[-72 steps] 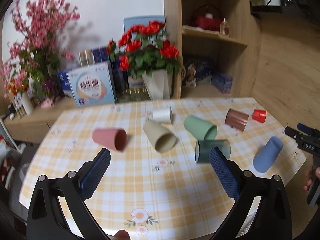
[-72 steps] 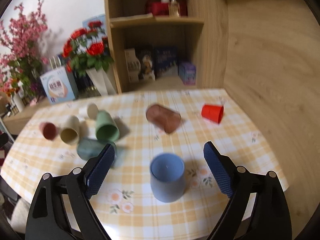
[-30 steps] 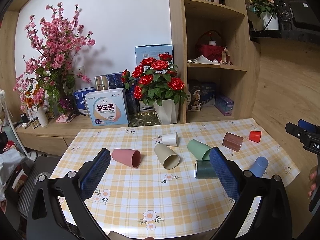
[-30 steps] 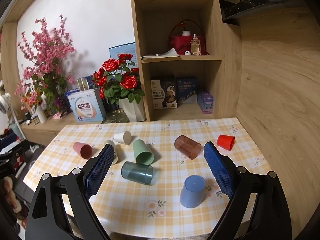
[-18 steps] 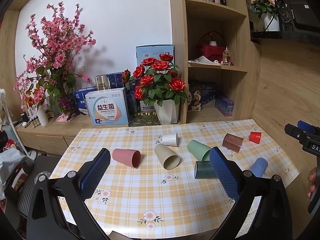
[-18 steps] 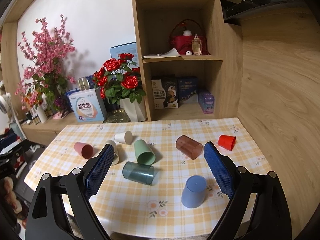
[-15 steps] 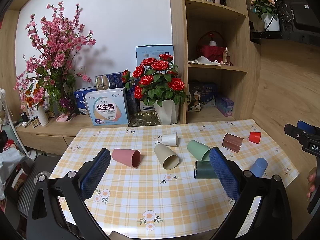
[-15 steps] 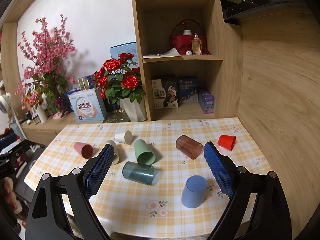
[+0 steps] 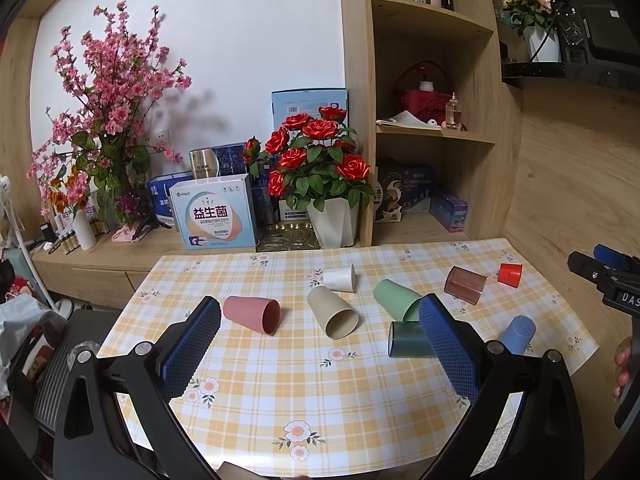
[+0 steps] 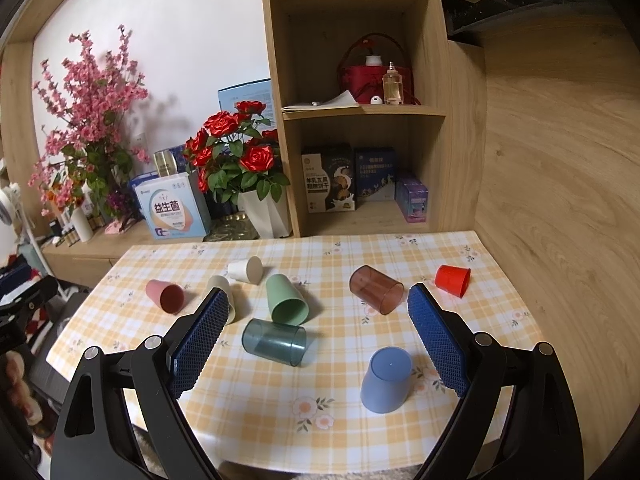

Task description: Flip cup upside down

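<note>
Blue cup (image 10: 386,380) inverted, matte, tapered; checked tablecloth (image 10: 280,400).

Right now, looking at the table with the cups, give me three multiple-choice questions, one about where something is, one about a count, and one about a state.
1. The small red cup sits:
A. at the table's far right
B. beside the pink cup
C. inside the green cup

2. Cups on the table:
A. five
B. eight
C. ten

3. The blue cup is:
A. on its side
B. mouth up
C. upside down

Answers:
1. A, it is near the far right corner.
2. B, eight show in the right wrist view.
3. C, its closed base faces up.
</note>
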A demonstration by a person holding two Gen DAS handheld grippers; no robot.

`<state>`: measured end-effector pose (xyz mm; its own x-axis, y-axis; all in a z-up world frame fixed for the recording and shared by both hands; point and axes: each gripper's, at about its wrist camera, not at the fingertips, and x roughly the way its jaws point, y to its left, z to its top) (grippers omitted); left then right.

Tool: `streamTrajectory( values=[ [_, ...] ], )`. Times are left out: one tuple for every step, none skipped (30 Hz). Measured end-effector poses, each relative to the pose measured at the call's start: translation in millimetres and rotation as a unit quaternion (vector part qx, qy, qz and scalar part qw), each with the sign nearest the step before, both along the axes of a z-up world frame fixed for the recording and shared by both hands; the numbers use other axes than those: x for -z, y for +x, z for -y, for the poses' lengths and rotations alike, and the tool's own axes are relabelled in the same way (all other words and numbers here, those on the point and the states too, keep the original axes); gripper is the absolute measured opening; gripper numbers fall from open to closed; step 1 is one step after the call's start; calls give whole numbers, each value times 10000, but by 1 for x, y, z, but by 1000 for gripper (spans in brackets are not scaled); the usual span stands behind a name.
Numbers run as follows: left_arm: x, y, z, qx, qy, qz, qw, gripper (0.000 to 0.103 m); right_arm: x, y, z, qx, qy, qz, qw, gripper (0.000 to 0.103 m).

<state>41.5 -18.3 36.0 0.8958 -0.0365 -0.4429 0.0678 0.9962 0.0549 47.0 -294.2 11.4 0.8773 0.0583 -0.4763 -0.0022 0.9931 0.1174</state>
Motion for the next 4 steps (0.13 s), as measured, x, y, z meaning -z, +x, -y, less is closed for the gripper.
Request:
streamTrajectory(
  values=[
    [0,1,0,-14,12,-3,10000,97,-1,0,0,-2,2,-2,10000,88],
    [0,1,1,-17,29,-4,10000,97,-1,0,0,-4,1,5,10000,88],
    [0,2,1,-15,36,2,10000,97,-1,0,0,-7,-5,20,10000,88],
    [-1,2,2,-23,55,21,10000,97,-2,0,1,-6,-14,29,10000,88]
  ],
)
